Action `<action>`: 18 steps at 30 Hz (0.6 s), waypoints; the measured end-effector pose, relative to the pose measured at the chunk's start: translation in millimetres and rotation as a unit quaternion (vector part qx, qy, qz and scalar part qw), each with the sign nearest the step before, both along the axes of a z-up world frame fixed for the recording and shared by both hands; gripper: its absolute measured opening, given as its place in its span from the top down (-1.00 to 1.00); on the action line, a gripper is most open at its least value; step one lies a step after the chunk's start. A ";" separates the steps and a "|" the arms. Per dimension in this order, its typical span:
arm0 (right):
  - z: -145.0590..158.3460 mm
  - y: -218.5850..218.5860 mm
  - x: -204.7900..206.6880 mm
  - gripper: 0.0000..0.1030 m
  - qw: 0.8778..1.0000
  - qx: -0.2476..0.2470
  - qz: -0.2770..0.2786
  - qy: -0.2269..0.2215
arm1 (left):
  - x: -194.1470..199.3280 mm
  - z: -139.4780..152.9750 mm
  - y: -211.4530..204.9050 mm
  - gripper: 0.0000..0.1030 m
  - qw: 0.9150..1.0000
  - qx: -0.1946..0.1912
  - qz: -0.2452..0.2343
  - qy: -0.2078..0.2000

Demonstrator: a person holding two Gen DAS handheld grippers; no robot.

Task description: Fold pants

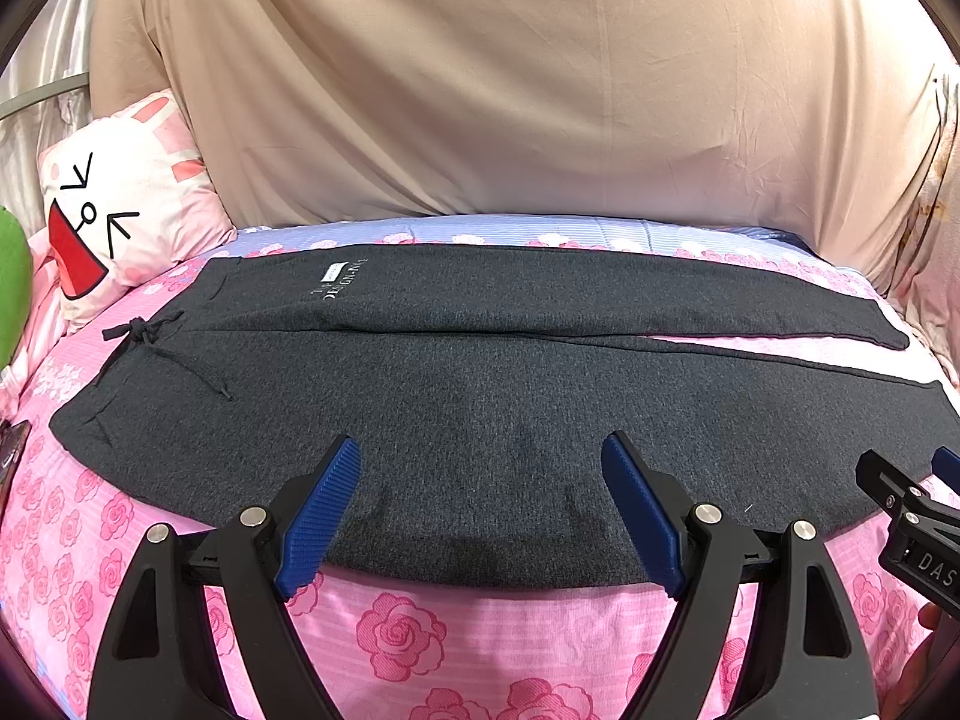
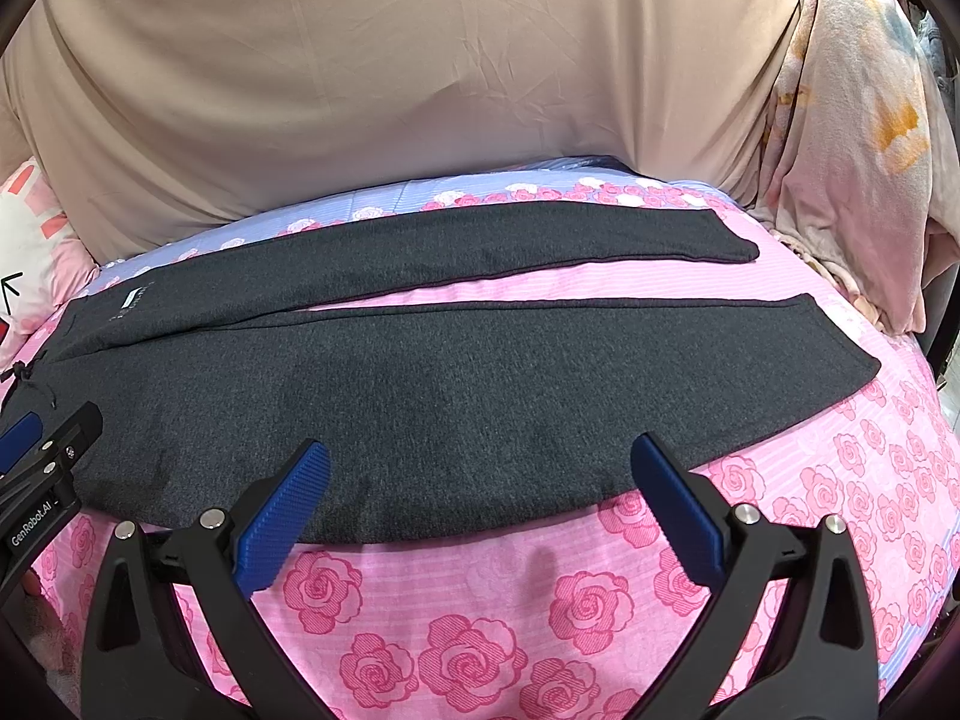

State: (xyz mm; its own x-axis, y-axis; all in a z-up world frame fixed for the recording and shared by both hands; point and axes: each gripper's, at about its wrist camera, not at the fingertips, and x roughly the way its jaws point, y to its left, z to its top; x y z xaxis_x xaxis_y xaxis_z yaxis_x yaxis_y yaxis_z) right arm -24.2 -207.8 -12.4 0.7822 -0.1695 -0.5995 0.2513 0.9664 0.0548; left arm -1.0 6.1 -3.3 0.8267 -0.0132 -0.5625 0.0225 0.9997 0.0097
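Rose-print pink bedsheet point(image 2: 480, 618) nearest the lens, under both sets of tongs. Dark grey pants point(image 1: 480, 420) spread flat across it, just ahead of the fingertips, waistband beyond the left tongs, hems past the right. Legs laid side by side, slightly parted toward the hems, pink showing in the gap. Drawstring point(image 1: 150, 336) loose on the waistband; small label point(image 1: 333, 271) on the far leg.

Left tongs point(image 1: 480, 504) wide apart, holding nothing, blue pads point(image 1: 318, 522) poised over the near edge of the near leg. Right tongs point(image 2: 480, 504) likewise spread and empty, over the same edge further toward the hems. Seemingly stationed along one long side so as to lift the near leg and carry it over the far one; no fold yet made.

Beyond the pants, a lilac strip of bedding, then a beige drape point(image 1: 510, 90) rising as a wall behind the far leg. Cartoon-face pillow point(image 1: 114, 204) off past the waistband, something green point(image 1: 12, 282) at the extreme left edge, not identifiable. Stained pale cloth point(image 2: 852, 120) bunched beyond the hems.

Nothing lying on the pants or between tongs and fabric. Soft, thin knit likely to sag and bunch if pinched at too few points.
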 end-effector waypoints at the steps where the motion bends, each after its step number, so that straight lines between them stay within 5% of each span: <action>1: 0.0 0.1 0.1 -0.91 1.000 0.000 0.000 0.000 | -0.1 0.0 0.0 -0.55 1.000 0.000 0.000 0.000; 9: -2.4 0.1 0.8 -0.91 1.000 0.005 0.002 0.003 | -0.4 -2.1 2.8 -0.62 1.000 -0.005 -0.001 0.009; 14: -6.0 -20.8 4.1 -0.91 0.997 0.044 0.048 0.030 | 8.3 -1.0 31.2 -0.67 0.997 -0.063 -0.016 0.047; 18: 4.5 -65.0 14.9 -0.91 0.998 -0.043 0.026 0.034 | 34.4 13.0 86.3 -0.67 0.995 -0.074 0.009 0.069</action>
State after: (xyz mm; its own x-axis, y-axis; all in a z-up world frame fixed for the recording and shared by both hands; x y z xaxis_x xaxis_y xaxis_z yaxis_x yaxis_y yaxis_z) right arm -9.3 -272.8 -8.0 0.7493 -0.1827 -0.6365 0.2007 0.9786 -0.0446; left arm 33.4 92.4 9.7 0.7420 -0.0902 -0.6643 -0.0039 0.9903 -0.1389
